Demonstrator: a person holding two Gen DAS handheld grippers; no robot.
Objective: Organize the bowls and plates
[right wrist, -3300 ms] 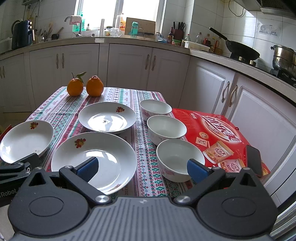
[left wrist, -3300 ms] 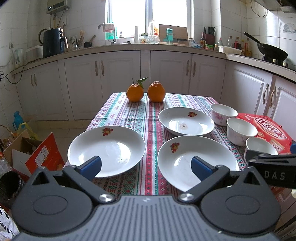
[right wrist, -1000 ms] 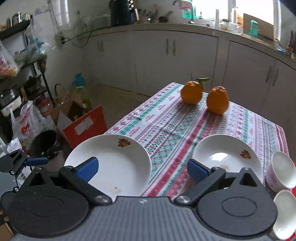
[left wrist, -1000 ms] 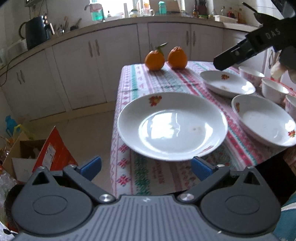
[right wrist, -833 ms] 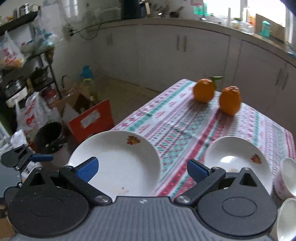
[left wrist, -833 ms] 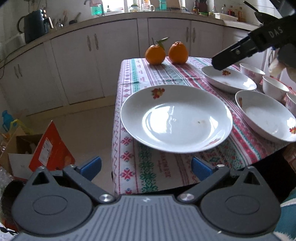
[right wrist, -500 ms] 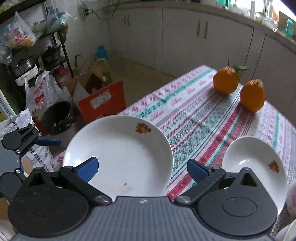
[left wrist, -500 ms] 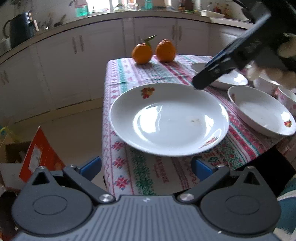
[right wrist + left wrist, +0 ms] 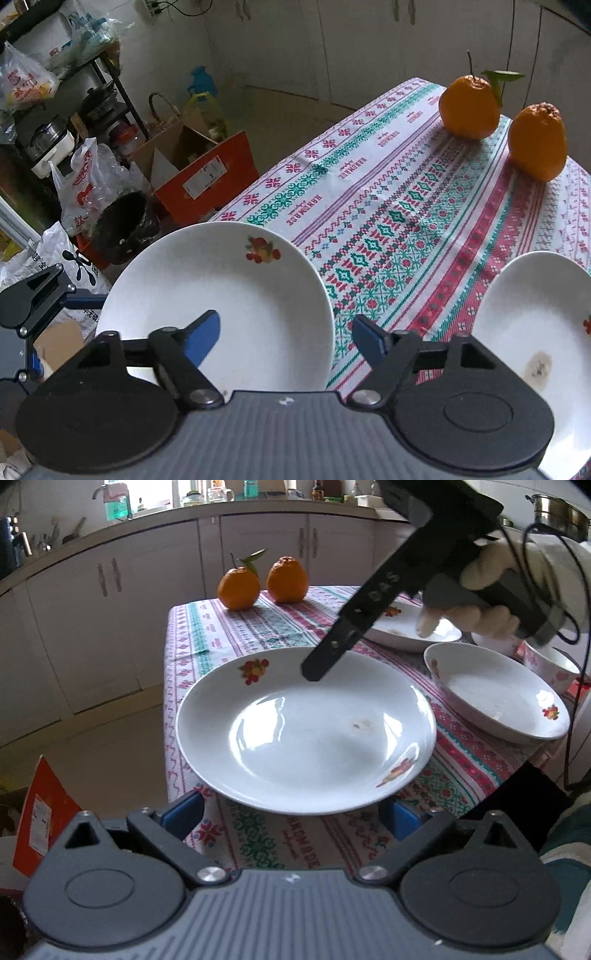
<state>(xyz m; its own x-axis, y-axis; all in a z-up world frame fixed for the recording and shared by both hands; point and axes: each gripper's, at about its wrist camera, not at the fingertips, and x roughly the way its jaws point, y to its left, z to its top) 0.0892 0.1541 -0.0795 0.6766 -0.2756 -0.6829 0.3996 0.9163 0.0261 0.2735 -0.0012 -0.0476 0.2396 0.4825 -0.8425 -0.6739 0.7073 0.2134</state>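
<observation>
Kitchen w/ white cabinets (image 9: 255, 554) along the back wall and a cluttered countertop under a window. Table wore a patterned tablecloth (image 9: 399, 206) in pink/teal stripes; two oranges (image 9: 469, 107) sat at its far end. Near plate (image 9: 303, 731) lay at the table's corner, rim overhanging the edge. Second plate (image 9: 495, 698) sat beside it, a third farther back, a bowl (image 9: 550, 661) at the right edge. Left gripper (image 9: 295, 814) fingers fairly wide, closing, either side of the near plate's rim, not pressing. Right gripper (image 9: 286, 334) about half open, closing, over the same plate's far rim; contact unclear. Floor beside the table held a cardboard box (image 9: 199, 162), plastic bags and a dark bin.
</observation>
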